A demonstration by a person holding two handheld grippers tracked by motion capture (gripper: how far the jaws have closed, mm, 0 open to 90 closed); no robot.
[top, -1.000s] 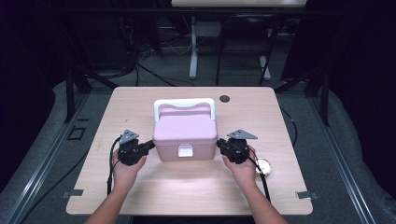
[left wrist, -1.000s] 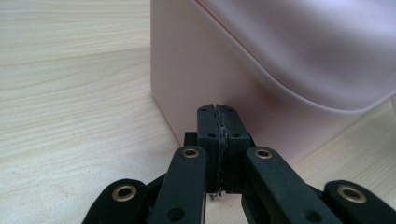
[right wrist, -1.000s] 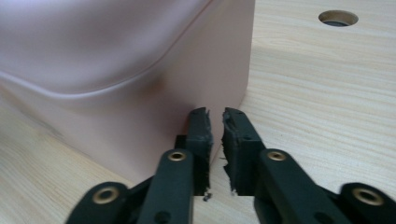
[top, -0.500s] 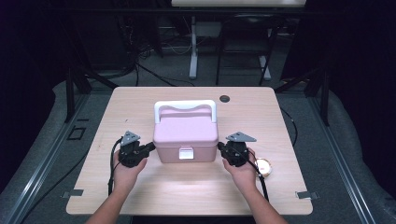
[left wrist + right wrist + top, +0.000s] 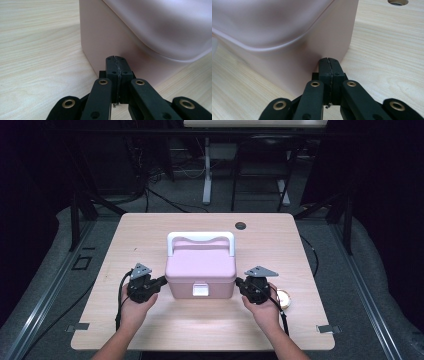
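A pink lidded box (image 5: 201,269) with a white handle (image 5: 200,238) and a white front latch (image 5: 200,290) stands at the middle of the wooden table (image 5: 150,232). My left gripper (image 5: 161,281) is shut with nothing in it, its tips against the box's left side wall (image 5: 100,37). At the box's right side my right gripper (image 5: 240,282) is likewise shut and empty, tips at the wall (image 5: 329,42). In the left gripper view my gripper (image 5: 116,60) shows pads pressed together. The right gripper view has my gripper (image 5: 329,61) the same way.
A small round tan object (image 5: 284,299) lies on the table just right of my right hand. A dark cable hole (image 5: 241,225) sits near the table's far edge. Black cables trail from both grippers toward the front edge. Dark floor and desk legs lie beyond the table.
Both grippers have stayed beside the box. The hands and the box have hardly shifted.
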